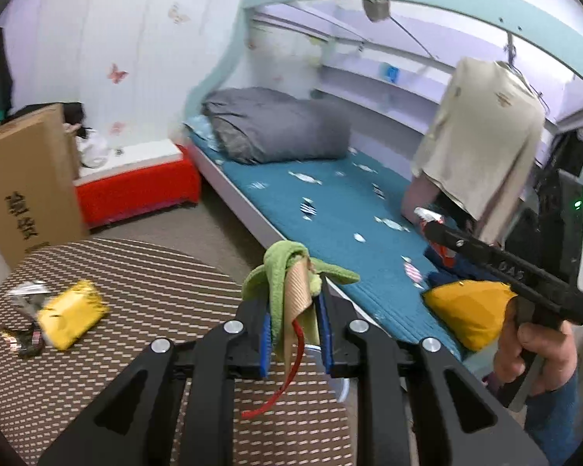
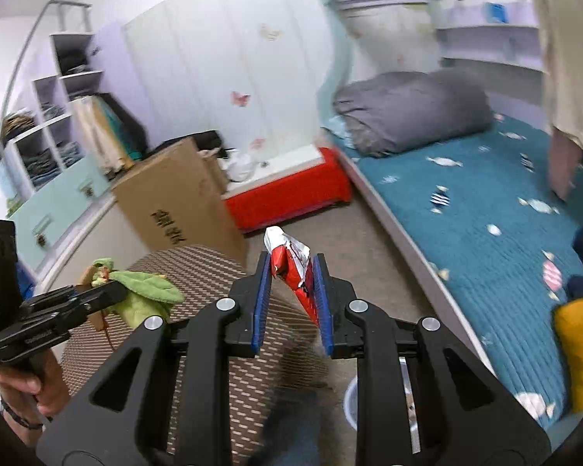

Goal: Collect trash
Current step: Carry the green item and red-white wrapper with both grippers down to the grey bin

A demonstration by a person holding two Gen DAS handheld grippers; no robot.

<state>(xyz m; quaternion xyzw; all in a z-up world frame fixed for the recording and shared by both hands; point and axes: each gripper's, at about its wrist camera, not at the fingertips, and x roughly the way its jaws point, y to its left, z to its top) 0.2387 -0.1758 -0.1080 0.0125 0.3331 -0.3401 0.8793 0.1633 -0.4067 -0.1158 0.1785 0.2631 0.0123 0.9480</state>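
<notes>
My left hand-held gripper (image 1: 293,303) is clenched on a bundle of trash: a green cloth (image 1: 280,272) wrapped around a ribbed tan paper piece (image 1: 297,291), with a red string (image 1: 287,380) dangling below the blue pads. It hangs tilted downward over the edge of the round counter (image 1: 144,272) with the woven brown-and-cream cover. In the right wrist view my left hand (image 2: 31,380) grips that tool's handle from below, low at the left edge of the picture.

My right hand-held gripper (image 2: 291,283) is clenched on a crumpled red-and-white snack wrapper (image 2: 291,264), which sticks up past the fingertips and leans against the right pad. It also points downward, over the counter's rim and the carpeted floor (image 2: 369,268). In the left wrist view my right hand (image 1: 532,353) wraps the handle, a blue sleeve (image 1: 555,419) below it, and the tool sits just off the bed's side.

Still lying on the counter, at its left side, are a yellow packet (image 1: 72,316), a silver foil wrapper (image 1: 27,291) and a dark wrapper (image 1: 21,341), close together.

Beyond stand a cardboard box (image 1: 27,190), a red storage box (image 1: 136,188) and the bed (image 1: 330,209) with a teal cover, a folded grey quilt (image 1: 276,124) and a yellow cushion (image 1: 466,310). A beige garment (image 1: 482,132) hangs from the upper frame.
</notes>
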